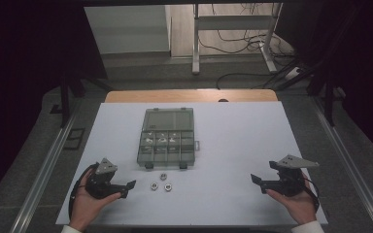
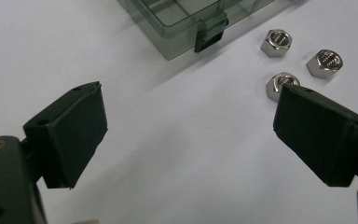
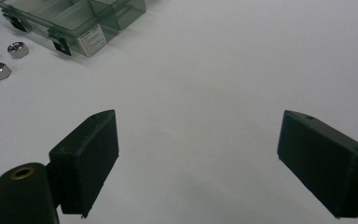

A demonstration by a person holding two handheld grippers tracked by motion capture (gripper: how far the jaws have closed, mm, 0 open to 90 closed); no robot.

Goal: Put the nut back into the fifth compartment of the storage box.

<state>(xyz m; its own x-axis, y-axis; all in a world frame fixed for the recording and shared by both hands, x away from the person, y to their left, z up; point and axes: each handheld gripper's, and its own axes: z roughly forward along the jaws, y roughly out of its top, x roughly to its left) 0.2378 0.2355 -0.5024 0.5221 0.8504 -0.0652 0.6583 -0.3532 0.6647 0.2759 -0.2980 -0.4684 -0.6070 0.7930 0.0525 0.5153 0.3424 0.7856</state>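
Left gripper point(image 1: 130, 188), lower left, jaws spread, empty; I log right gripper point(image 1: 257, 183), lower right, likewise spread. Centre: three nuts point(image 1: 161, 183) below compartment box point(image 1: 167, 138).

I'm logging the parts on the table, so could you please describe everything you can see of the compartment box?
The compartment box is translucent grey-green plastic, lying flat mid-table with its lid open and folded back away from the person. Dividers split the tray into small cells; several hold pale small parts. Two dark latches sit on its near edge, a label on one side. Three hex nuts lie just in front, not touching.
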